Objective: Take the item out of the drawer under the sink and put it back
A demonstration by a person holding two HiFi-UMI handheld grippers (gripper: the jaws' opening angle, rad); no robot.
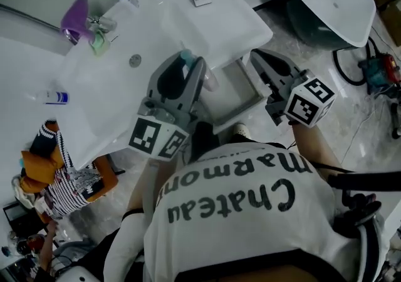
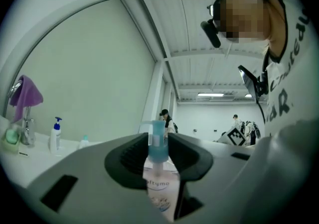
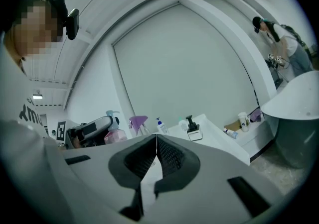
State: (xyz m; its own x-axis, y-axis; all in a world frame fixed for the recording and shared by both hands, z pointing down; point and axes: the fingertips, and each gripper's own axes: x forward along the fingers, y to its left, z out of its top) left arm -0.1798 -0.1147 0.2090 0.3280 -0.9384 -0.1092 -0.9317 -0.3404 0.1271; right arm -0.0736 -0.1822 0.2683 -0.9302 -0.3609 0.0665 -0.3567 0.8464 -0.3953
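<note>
Now: pump bottle held up at the sink.
Beside the white sink, the left gripper clamps the pump bottle at its teal pump. The open drawer lies just right of it, and the right gripper has its jaws together, empty.

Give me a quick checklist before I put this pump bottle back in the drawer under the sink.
1. Grip on the pump bottle: ok, the left gripper clamps its teal pump.
2. Right gripper free: ok, shut with nothing in it.
3. Drawer open: ok, pulled out under the sink.
4. Room inside the drawer: cannot tell, the grippers hide part of it.
</note>
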